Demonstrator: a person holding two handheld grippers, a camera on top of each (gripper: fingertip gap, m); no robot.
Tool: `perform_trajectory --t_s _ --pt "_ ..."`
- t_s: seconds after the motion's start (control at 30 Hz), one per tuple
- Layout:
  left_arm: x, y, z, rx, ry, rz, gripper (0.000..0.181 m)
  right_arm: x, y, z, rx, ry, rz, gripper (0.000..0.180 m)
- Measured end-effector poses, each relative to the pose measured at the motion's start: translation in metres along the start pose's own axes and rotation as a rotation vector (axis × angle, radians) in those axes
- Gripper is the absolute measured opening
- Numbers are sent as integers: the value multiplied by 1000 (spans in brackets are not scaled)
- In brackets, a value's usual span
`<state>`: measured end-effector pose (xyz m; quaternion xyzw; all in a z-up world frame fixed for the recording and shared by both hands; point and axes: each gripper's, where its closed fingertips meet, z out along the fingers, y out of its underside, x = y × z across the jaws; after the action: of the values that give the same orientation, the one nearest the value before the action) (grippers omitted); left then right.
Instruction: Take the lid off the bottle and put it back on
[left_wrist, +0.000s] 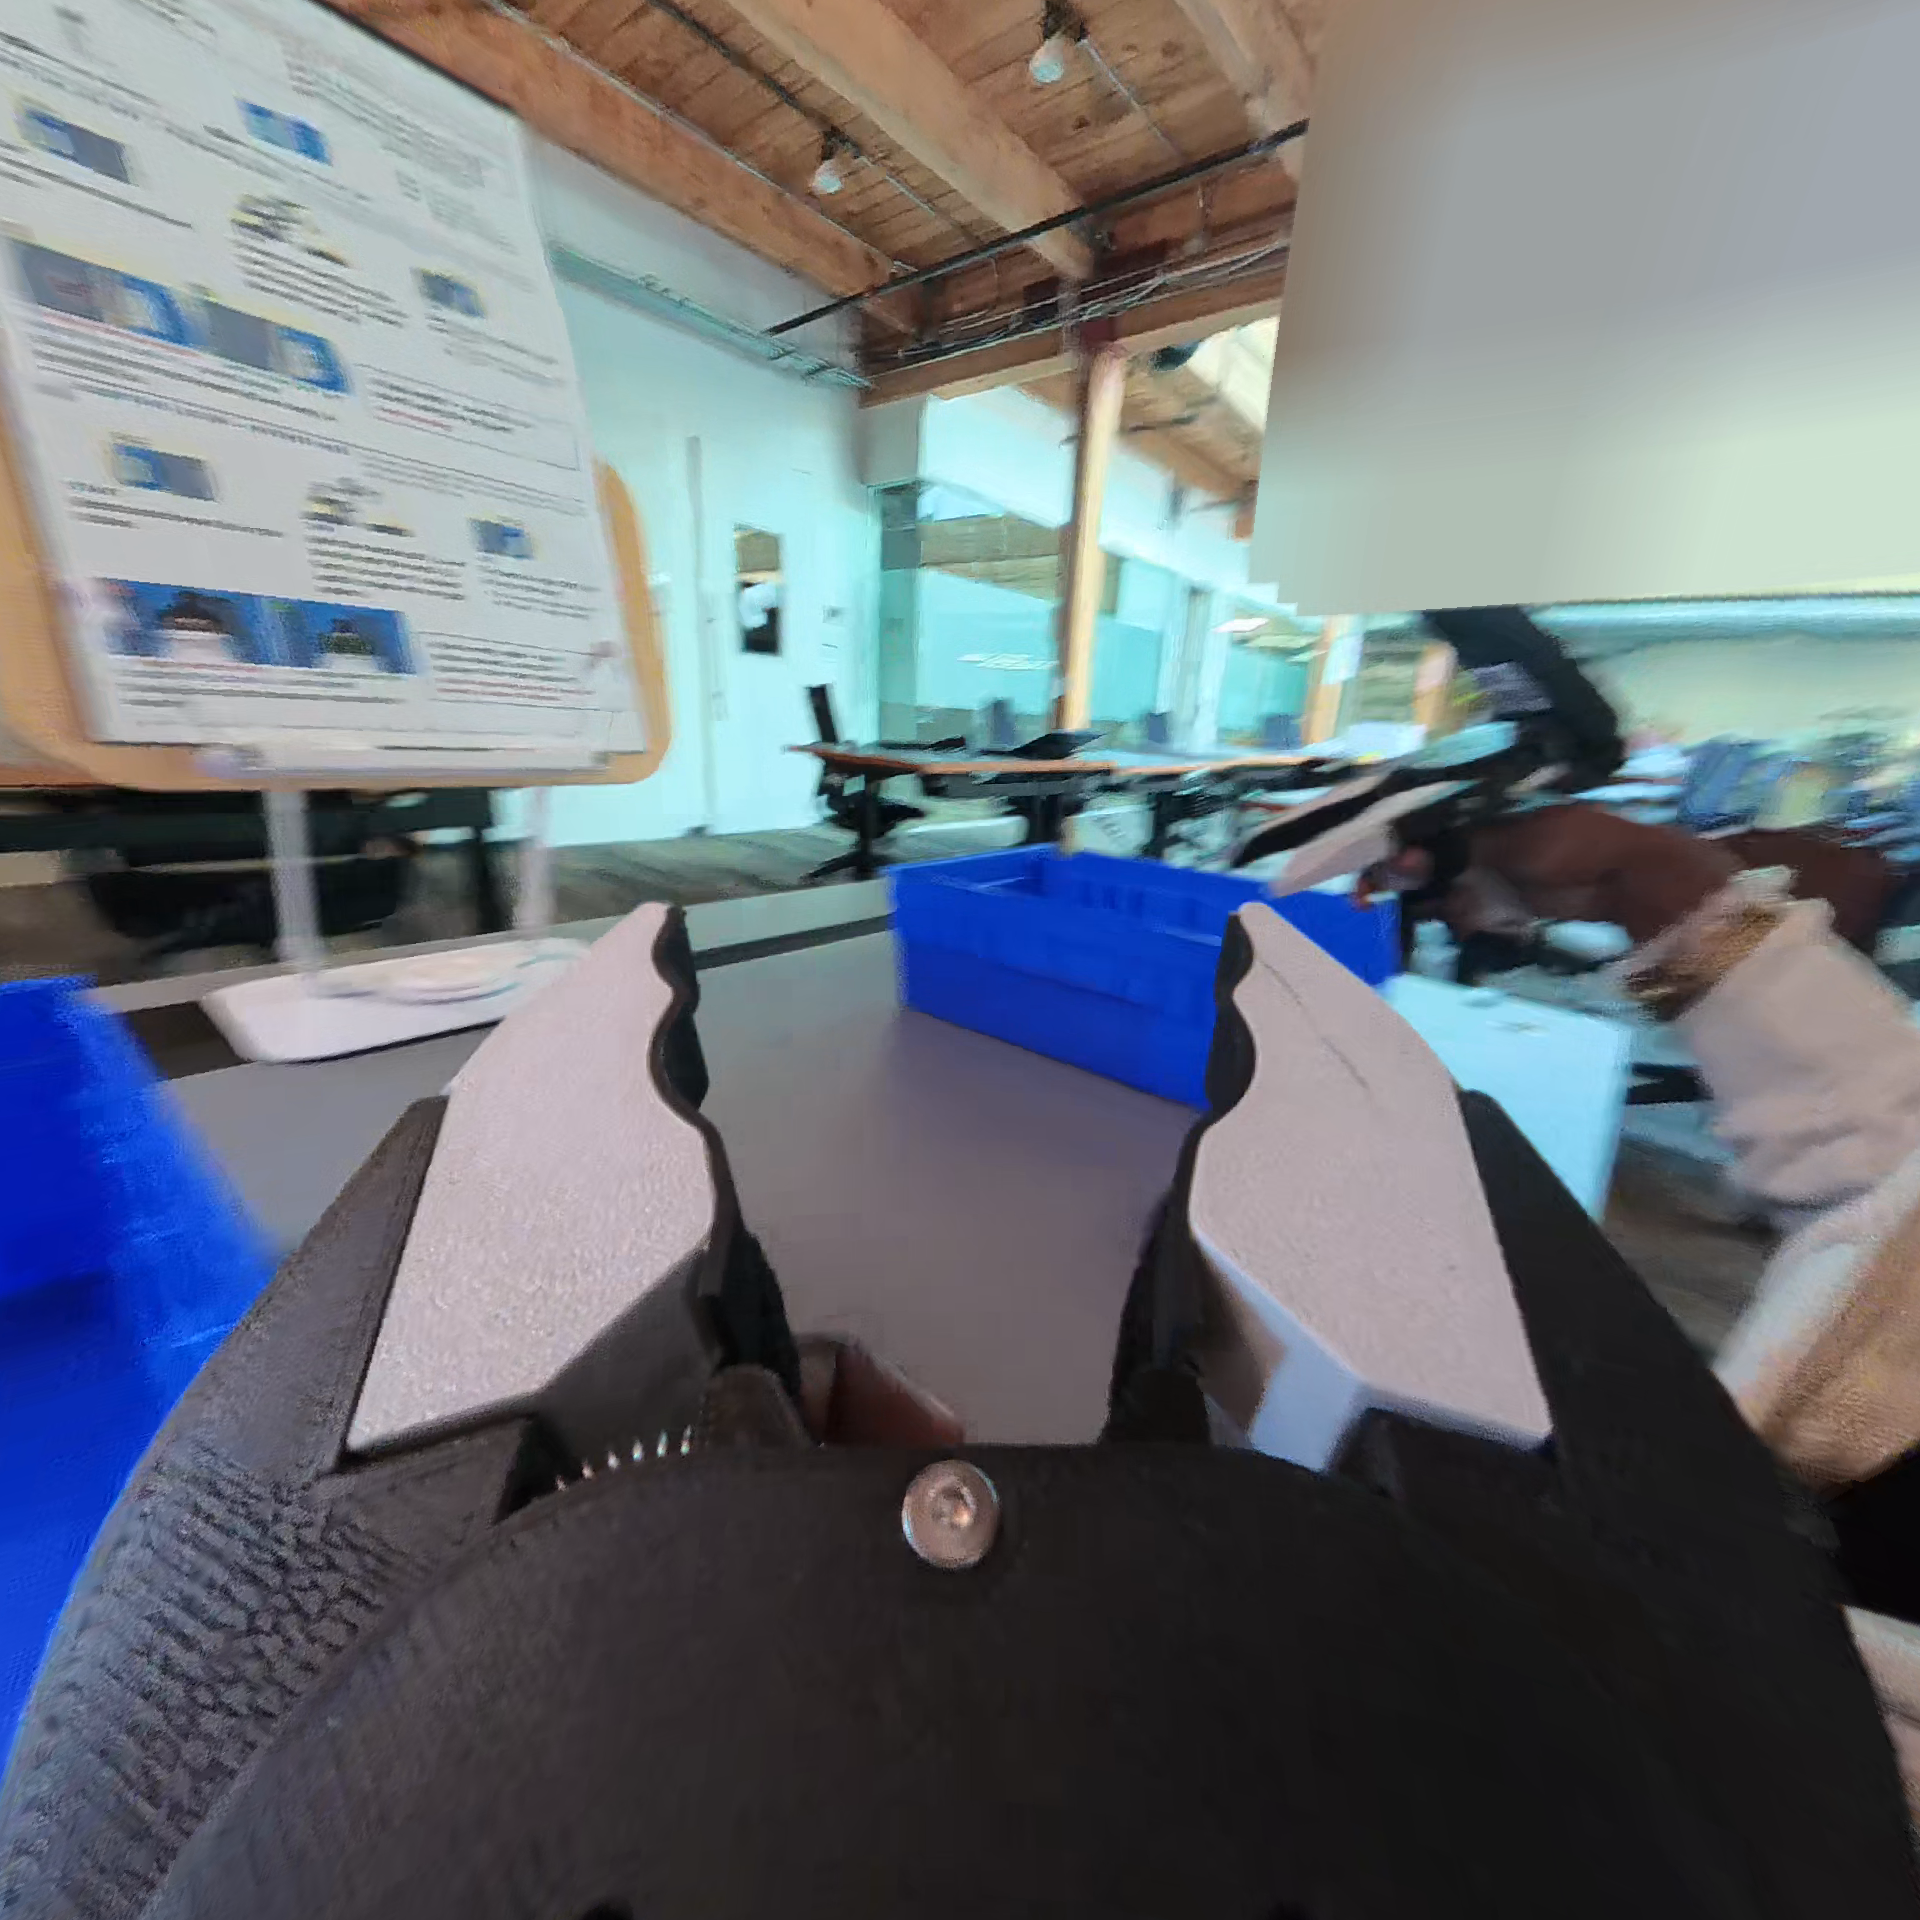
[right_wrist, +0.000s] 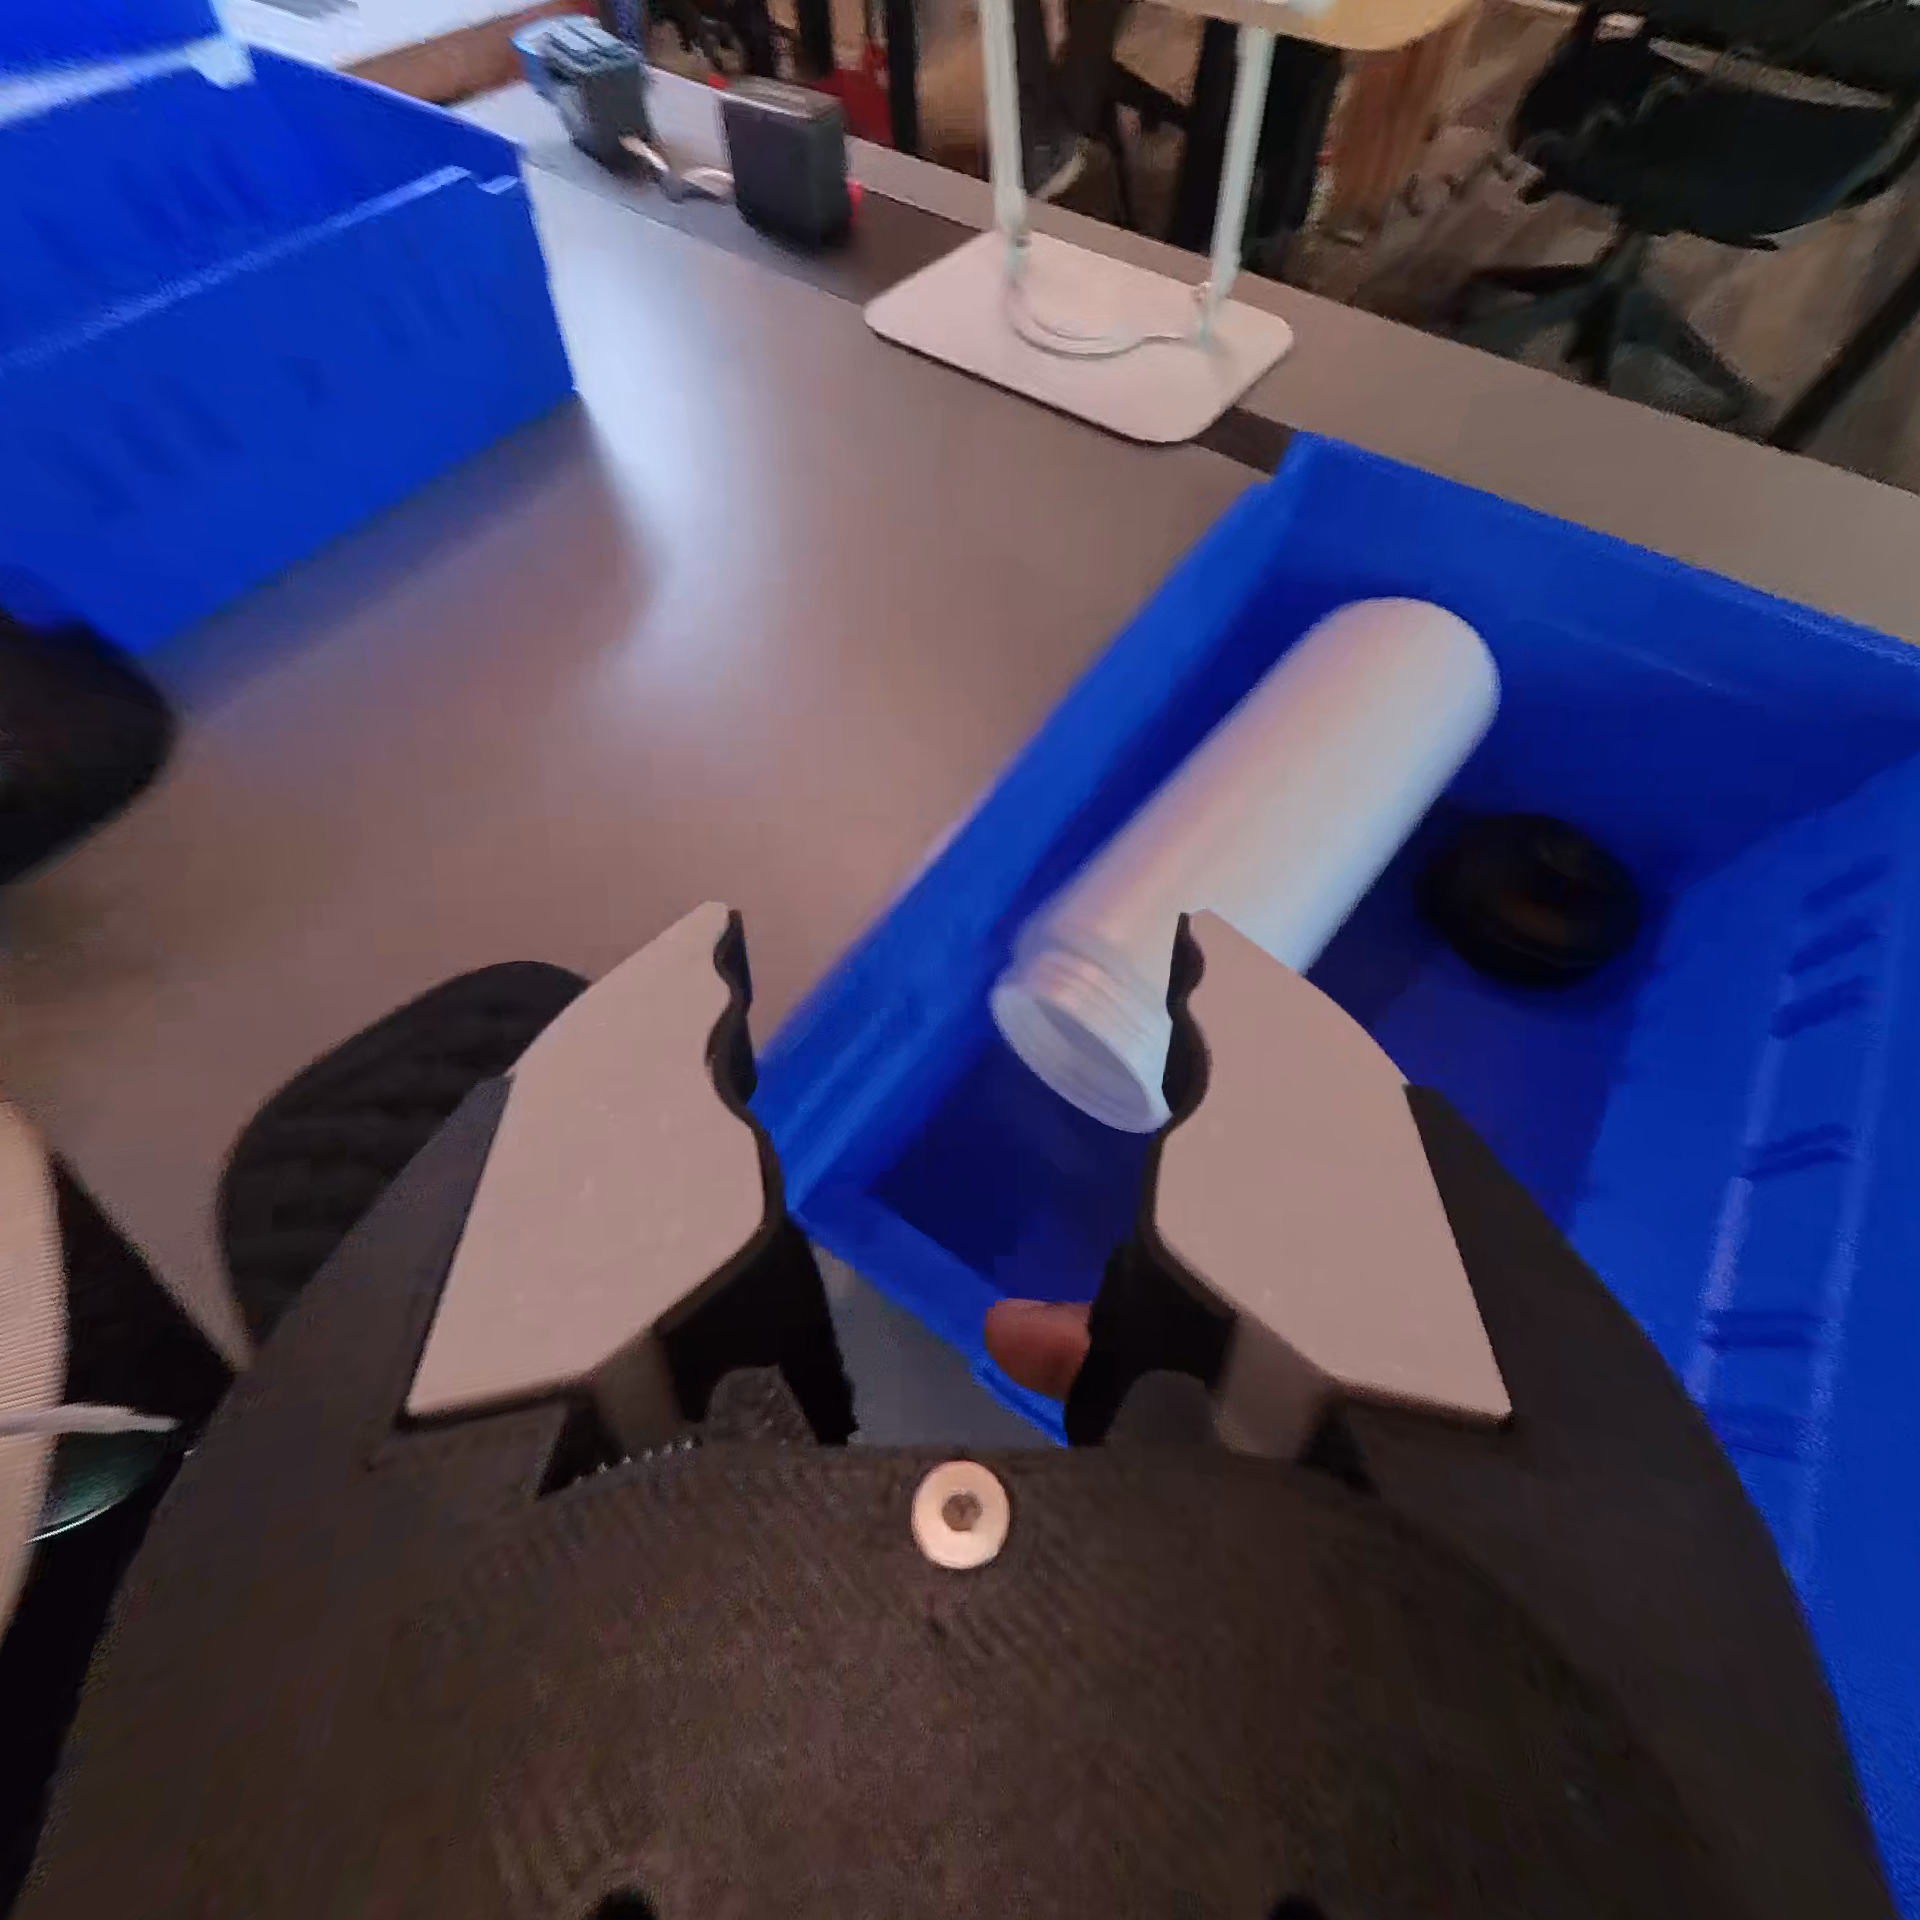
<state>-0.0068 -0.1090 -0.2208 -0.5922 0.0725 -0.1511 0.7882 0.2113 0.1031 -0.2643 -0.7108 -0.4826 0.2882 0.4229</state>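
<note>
A white bottle (right_wrist: 1257, 862) lies on its side in a blue bin (right_wrist: 1662, 665), its open threaded mouth toward me. A black lid (right_wrist: 1527, 899) lies in the same bin, to the right of the bottle. My right gripper (right_wrist: 956, 935) is open and empty, above the bin's near left corner, just short of the bottle's mouth. My left gripper (left_wrist: 956, 935) is open and empty above the dark table (left_wrist: 935, 1143). The bottle and lid do not show in the left wrist view. The right gripper also shows far right in the left wrist view (left_wrist: 1340, 831), held by a hand.
A second blue bin (right_wrist: 260, 343) stands at the table's left; one bin (left_wrist: 1091, 945) shows ahead in the left wrist view. A white stand base (right_wrist: 1081, 332) holds a printed sheet (left_wrist: 291, 395). Small dark devices (right_wrist: 779, 156) sit at the far edge.
</note>
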Motion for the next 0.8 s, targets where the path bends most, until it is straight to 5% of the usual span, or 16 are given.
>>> perform_trajectory --t_s 0.1,0.23,0.37,0.6,0.8 --pt "-48 -4 -24 -121 -236 186 94 -22 16 10 -158 -39 -31 78" --pt "-95 23 -54 -328 -417 310 77 -36 49 34 -387 -30 -160 56" --pt "-102 54 -62 -446 -424 267 66 -39 35 56 -331 30 -242 30" --pt "-109 71 -60 -562 -458 287 29 -64 17 89 -277 52 -274 29" --pt "-123 72 -63 -604 -608 385 14 -100 1 117 -216 21 -293 28"
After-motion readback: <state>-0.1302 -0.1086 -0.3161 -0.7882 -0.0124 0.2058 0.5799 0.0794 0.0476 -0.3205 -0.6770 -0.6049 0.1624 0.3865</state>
